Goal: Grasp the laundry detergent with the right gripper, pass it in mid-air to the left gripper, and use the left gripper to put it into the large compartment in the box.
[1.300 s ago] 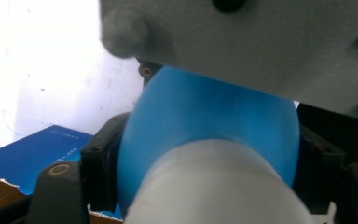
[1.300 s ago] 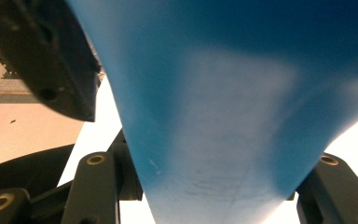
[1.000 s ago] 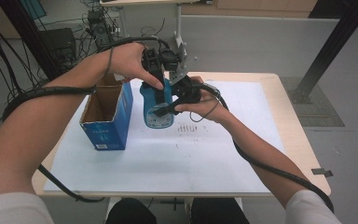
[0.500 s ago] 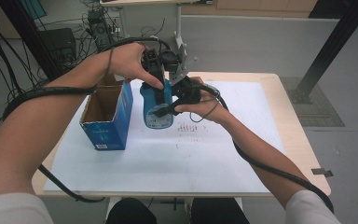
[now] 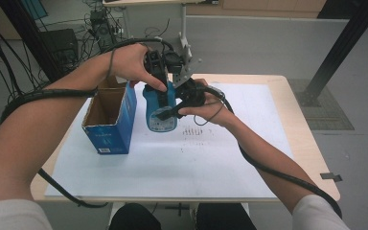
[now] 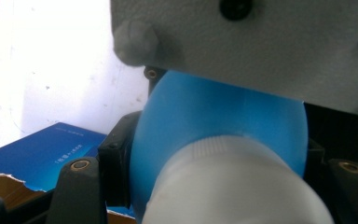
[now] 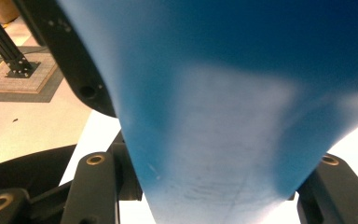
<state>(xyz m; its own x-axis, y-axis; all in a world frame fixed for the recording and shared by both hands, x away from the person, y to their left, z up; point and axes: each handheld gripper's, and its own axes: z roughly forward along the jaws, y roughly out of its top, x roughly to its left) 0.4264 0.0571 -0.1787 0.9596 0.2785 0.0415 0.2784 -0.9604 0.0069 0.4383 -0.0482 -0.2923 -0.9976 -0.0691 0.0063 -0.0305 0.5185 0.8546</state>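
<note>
High view: a pale wooden table (image 5: 306,139) under white paper (image 5: 172,163) carries an open blue cardboard box (image 5: 110,120); beside it stands a blue plastic bottle (image 5: 160,117) — left gripper (image 5: 160,91) clamping its top, right gripper (image 5: 172,111) its body.

We count one blue bottle (image 5: 159,112) (the same bottle fills the near field of both tool views, with a white cap showing in the left one), standing just right of one open blue cardboard box (image 5: 109,120). There is one white paper sheet (image 5: 172,167) spread over one worktop (image 5: 306,143). We see two hands, a left hand (image 5: 132,64) and a right hand (image 5: 211,103), and two tools: the left tool (image 5: 158,72) over the bottle's top and the right tool (image 5: 172,111) at its right side. Beyond the far edge we make out one black slanted post (image 5: 340,43) and a tangle of cables on the floor that we cannot count.
</note>
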